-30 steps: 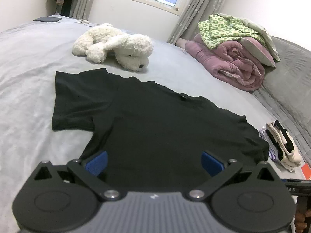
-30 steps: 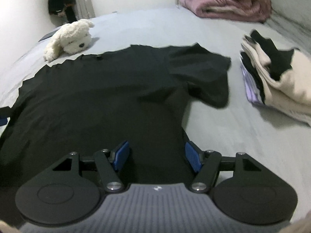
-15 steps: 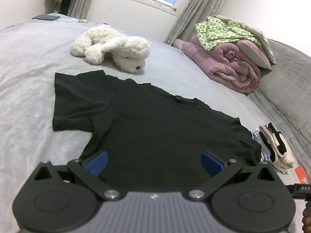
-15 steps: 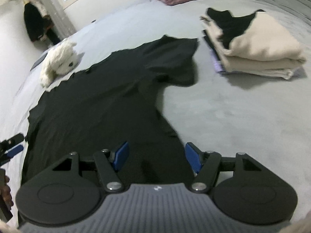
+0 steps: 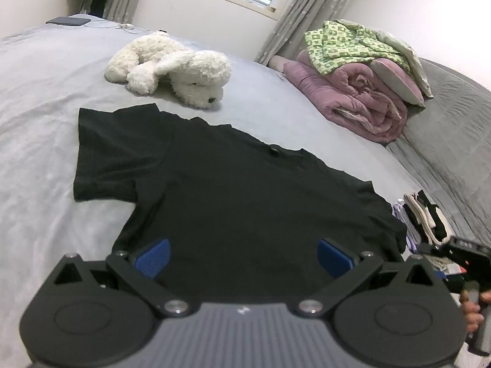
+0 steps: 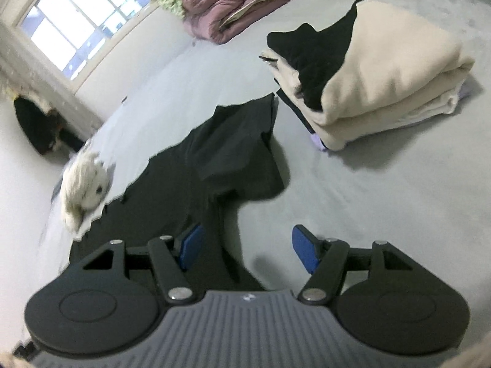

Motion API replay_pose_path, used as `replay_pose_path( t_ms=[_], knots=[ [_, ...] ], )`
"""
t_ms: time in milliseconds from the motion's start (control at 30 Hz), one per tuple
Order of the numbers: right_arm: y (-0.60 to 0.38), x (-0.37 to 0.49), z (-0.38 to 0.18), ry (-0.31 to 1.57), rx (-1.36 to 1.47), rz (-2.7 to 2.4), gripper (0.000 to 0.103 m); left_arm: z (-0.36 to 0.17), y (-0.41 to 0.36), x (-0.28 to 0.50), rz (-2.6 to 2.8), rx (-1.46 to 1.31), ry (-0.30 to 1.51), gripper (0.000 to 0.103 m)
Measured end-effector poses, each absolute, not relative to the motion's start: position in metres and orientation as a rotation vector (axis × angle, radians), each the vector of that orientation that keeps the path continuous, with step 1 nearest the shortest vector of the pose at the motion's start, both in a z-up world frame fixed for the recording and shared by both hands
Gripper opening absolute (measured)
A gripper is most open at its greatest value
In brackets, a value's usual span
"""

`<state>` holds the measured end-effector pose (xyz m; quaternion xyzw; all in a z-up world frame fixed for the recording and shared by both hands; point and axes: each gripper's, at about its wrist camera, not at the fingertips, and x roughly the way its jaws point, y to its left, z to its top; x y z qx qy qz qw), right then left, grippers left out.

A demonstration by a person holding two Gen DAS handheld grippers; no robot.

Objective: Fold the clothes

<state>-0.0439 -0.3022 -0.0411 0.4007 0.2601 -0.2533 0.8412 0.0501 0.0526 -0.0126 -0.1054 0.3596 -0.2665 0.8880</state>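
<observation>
Black T-shirt [image 5: 245, 196]: it lies spread flat on the grey bed sheet [image 5: 36, 141], collar away from the grippers, both short sleeves laid out to the sides.
Left gripper [image 5: 242, 257]: its blue pads stand wide apart above the lower part of the shirt; nothing is between them, and they do not press on the cloth.
Right gripper [image 6: 245, 251]: the jaws are apart too, with nothing clamped. The left pad is over the shirt's side edge, the right pad over bare sheet. This view is tilted and a little blurred, so I cannot say if a pad touches the fabric.
Right sleeve [image 6: 242, 153]: it lies just beside the folded stack, and its far corner seems almost to reach it.
Folded stack [image 6: 383, 79]: cream and black garments piled to the right of the shirt, with something pale purple at the bottom.
Plush dog [image 5: 175, 67]: white, lying on the sheet beyond the shirt's left shoulder, apart from it.
Rolled quilt [image 5: 353, 92]: mauve, at the far right near the curtain, with a green checked garment [image 5: 349, 43] on top.
Person's hand [image 5: 472, 309]: seen at the right edge of the left view, gripping the other gripper's handle.
</observation>
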Motion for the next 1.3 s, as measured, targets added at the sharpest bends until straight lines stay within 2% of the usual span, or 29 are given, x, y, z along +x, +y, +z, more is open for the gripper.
replay_pose_path(
  t_ms=[133, 233, 333, 400, 500, 900, 1300],
  knots=[
    [-0.314, -0.024, -0.051, 0.513, 0.868, -0.585, 0.068, -0.014, 0.053, 0.053, -0.548, -0.225, 0.753, 0.102],
    [-0.324, -0.014, -0.061, 0.476, 0.909, -0.625, 0.060, -0.015, 0.053, 0.055, -0.545, -0.230, 0.759, 0.102],
    [-0.329, -0.007, -0.065, 0.436, 0.935, -0.665, 0.044, -0.016, 0.054, 0.057, -0.541, -0.240, 0.762, 0.102],
    [-0.331, -0.002, -0.064, 0.424, 0.927, -0.681, 0.022, -0.016, 0.054, 0.058, -0.541, -0.246, 0.763, 0.102],
    [-0.327, 0.005, -0.054, 0.402, 0.877, -0.677, 0.011, -0.016, 0.053, 0.059, -0.539, -0.252, 0.765, 0.102],
    [-0.276, 0.068, 0.002, 0.406, 0.595, -0.478, 0.008, -0.017, 0.050, 0.060, -0.539, -0.250, 0.779, 0.102],
    [-0.212, 0.129, -0.031, 0.639, 0.399, -0.283, 0.007, -0.017, 0.053, 0.061, -0.536, -0.250, 0.788, 0.102]
  ],
)
